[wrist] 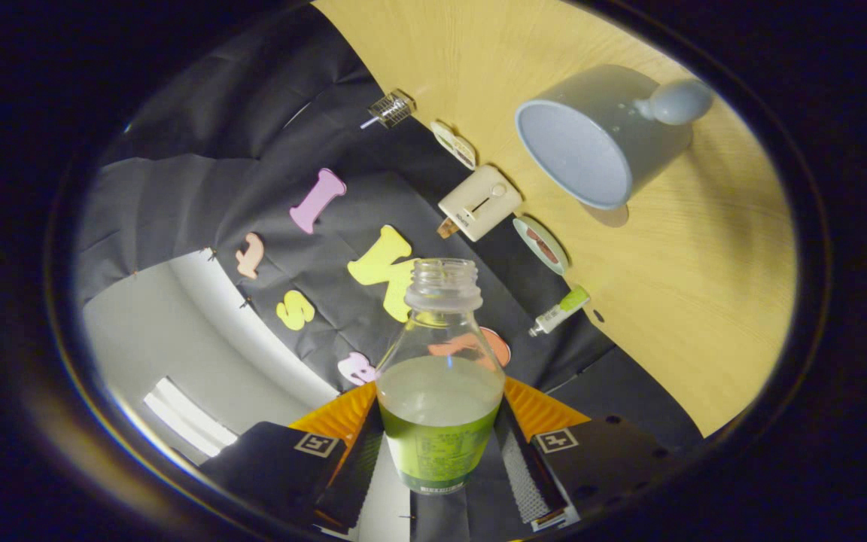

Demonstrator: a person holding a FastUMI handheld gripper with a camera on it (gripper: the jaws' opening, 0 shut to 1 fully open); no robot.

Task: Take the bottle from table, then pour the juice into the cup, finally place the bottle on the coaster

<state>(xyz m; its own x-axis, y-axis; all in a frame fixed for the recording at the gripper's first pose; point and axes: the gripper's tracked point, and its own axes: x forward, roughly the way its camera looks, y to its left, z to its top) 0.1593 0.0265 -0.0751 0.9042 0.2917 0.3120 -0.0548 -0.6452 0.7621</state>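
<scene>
Gripper [441,444] w/ two black fingers, orange at the base, closed on the lower body of a clear plastic juice bottle [439,376]; both fingers press its green-labelled sides, so the bottle sits right btwn them. Bottle has no cap, mouth open, approx. half full of pale yellow-green juice; it points away from the camera along the fingers. The whole scene looks rolled sideways, so the light wood table [689,286] appears tilted on the right side. On the table, beyond and right of the bottle mouth, stands a grey-blue cup [599,135] w/ a rounded handle, its open rim facing the camera, inside looks empty; cup and bottle are well apart. Along the table's far edge, against the black cloth wall: a small wire basket [390,109], a cream toaster [480,202], a small green plate [540,245] w/ sth brownish on it, and a green-capped tube [560,310] lying flat.
</scene>
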